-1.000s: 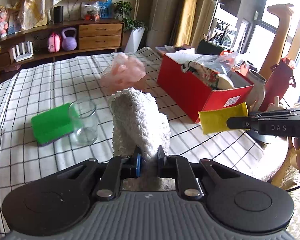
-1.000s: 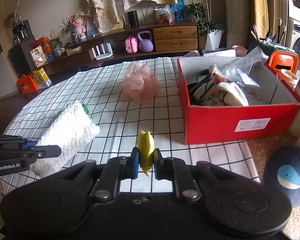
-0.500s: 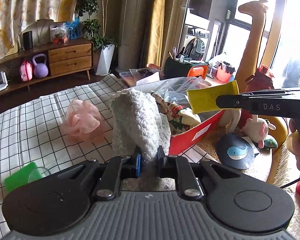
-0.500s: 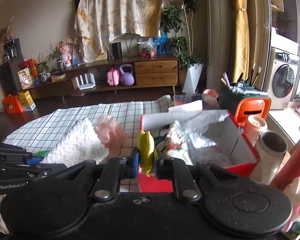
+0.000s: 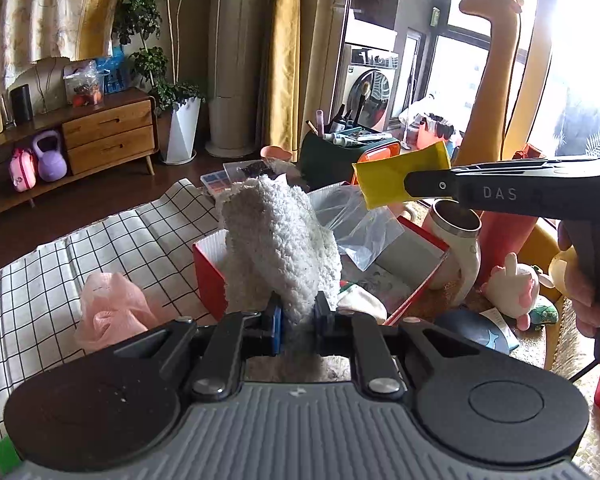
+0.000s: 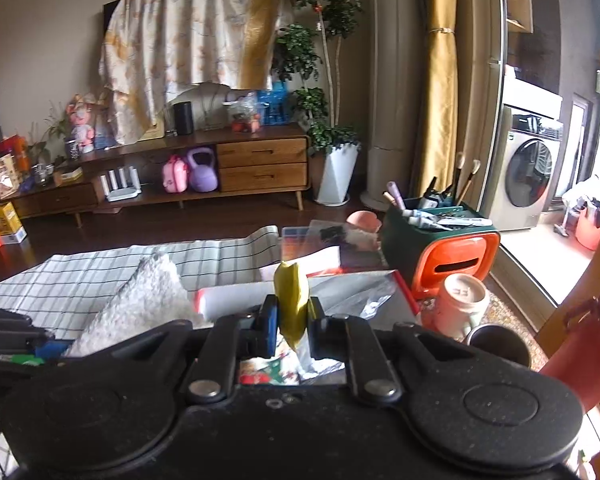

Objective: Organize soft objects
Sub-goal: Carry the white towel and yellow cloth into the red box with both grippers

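Observation:
My left gripper point(image 5: 297, 316) is shut on a white fluffy cloth point(image 5: 278, 246) and holds it up in front of the red box point(image 5: 208, 280). The cloth also shows at the left of the right wrist view point(image 6: 140, 304). My right gripper point(image 6: 292, 320) is shut on a yellow cloth point(image 6: 291, 300) above the red box point(image 6: 400, 284). In the left wrist view that yellow cloth point(image 5: 396, 178) hangs from the right gripper's fingers point(image 5: 432, 186) over the box. A pink mesh puff point(image 5: 110, 306) lies on the checked tablecloth point(image 5: 60, 276) left of the box.
The red box holds a clear plastic bag point(image 5: 364, 224) and patterned fabric. Right of it stand a white mug point(image 5: 458, 236), a red bottle point(image 5: 508, 236), plush toys point(image 5: 512, 288) and a green caddy with brushes point(image 6: 432, 220). A green sponge corner point(image 5: 4, 456) shows at the bottom left.
Both grippers have risen and moved right, from over the tablecloth to over the red box, each still holding its cloth. The glass jar and green sponge have dropped out of view.

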`<state>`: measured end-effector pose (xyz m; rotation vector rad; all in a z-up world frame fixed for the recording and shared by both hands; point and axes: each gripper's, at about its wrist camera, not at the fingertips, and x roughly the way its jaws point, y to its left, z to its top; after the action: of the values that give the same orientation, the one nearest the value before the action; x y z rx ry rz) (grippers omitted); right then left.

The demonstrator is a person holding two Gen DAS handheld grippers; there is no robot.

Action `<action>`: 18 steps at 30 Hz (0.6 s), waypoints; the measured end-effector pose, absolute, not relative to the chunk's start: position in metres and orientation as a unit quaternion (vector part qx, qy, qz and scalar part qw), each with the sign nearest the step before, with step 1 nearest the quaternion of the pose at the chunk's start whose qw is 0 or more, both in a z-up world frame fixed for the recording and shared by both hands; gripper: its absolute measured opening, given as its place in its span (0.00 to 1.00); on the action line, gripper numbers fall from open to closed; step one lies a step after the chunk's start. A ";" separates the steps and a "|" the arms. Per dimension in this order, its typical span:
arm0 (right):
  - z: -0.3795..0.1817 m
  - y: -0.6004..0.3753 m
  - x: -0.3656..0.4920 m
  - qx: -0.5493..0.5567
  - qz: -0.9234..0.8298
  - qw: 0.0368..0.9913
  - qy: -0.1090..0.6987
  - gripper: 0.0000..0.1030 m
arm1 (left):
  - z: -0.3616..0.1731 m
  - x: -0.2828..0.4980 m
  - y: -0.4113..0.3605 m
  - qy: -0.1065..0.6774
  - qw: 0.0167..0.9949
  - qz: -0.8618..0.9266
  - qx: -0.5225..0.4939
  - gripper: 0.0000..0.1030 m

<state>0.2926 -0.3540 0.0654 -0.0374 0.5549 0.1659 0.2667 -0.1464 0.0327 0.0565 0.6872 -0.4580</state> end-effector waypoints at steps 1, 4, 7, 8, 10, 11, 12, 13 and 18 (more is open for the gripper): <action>0.064 -0.357 0.299 -0.016 0.079 0.958 0.274 0.13 | 0.032 0.272 -0.151 0.334 0.915 -0.225 0.029 0.14; 0.058 -0.363 0.320 -0.009 0.063 0.959 0.277 0.13 | 0.029 0.290 -0.164 0.339 0.912 -0.231 0.027 0.14; 0.052 -0.370 0.339 -0.003 0.051 0.959 0.280 0.13 | 0.023 0.306 -0.176 0.346 0.908 -0.235 0.022 0.14; 0.051 -0.371 0.347 -0.002 0.049 0.959 0.280 0.13 | 0.021 0.312 -0.181 0.348 0.907 -0.236 0.022 0.14; 0.046 -0.370 0.359 -0.006 0.045 0.958 0.282 0.13 | 0.017 0.323 -0.189 0.351 0.906 -0.235 0.023 0.14; 0.044 -0.369 0.364 -0.008 0.043 0.958 0.284 0.13 | 0.015 0.329 -0.192 0.353 0.906 -0.234 0.022 0.14; 0.040 -0.368 0.370 -0.010 0.040 0.957 0.288 0.13 | 0.013 0.335 -0.195 0.355 0.905 -0.233 0.020 0.14; 0.036 -0.368 0.375 -0.010 0.039 0.956 0.290 0.13 | 0.010 0.341 -0.198 0.357 0.905 -0.230 0.017 0.14; 0.009 -0.370 0.389 -0.010 0.037 0.949 0.313 0.13 | -0.005 0.362 -0.213 0.367 0.903 -0.225 0.015 0.14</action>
<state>0.3887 -0.3702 0.0093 -0.0197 0.6374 0.0762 0.3623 -0.2133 -0.0047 0.0312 0.7591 -0.4644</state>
